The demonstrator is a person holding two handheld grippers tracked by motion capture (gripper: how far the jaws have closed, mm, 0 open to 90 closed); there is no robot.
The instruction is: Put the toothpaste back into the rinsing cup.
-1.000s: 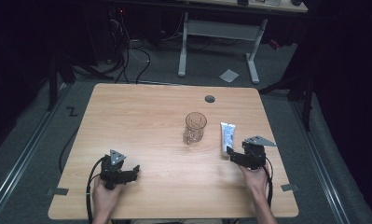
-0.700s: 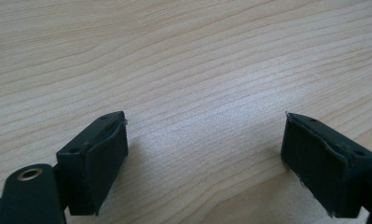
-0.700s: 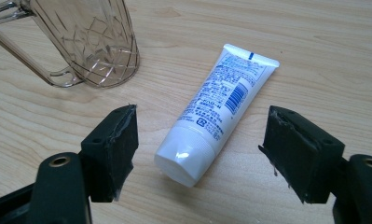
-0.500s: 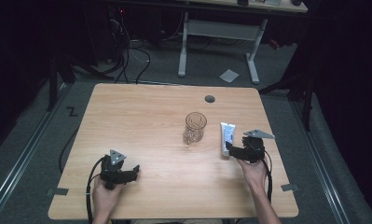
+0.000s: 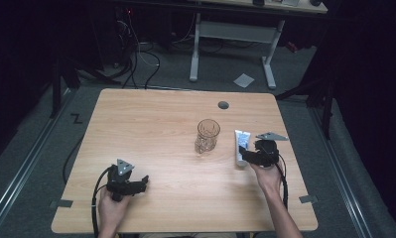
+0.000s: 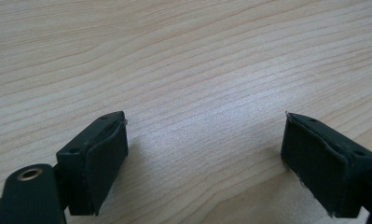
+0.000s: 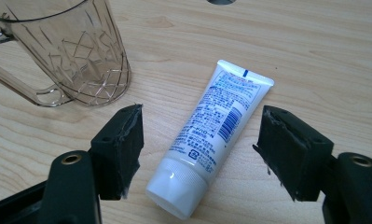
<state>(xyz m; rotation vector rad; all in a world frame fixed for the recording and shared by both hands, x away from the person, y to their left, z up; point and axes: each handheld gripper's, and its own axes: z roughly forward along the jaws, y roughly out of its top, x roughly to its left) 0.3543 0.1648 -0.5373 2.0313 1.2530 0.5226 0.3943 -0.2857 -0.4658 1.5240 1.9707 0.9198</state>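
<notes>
The table (image 5: 156,134) is light wood with a small grey round fitting (image 5: 223,105) near its far edge; in the right gripper view that fitting is cut off by the top edge. A clear faceted glass mug (image 5: 207,135) stands upright near the table's centre; in the right gripper view its rim is cropped and its handle runs off the left edge. A white tube (image 7: 210,134) lies flat just right of the mug, apart from it, cap toward the person; its print is too small to read. The right gripper (image 7: 200,151) straddles the tube's cap end, jaws spread wide, neither touching it. The left gripper (image 6: 206,161) sits low over bare wood at the near left, jaws wide apart, nothing between them.
</notes>
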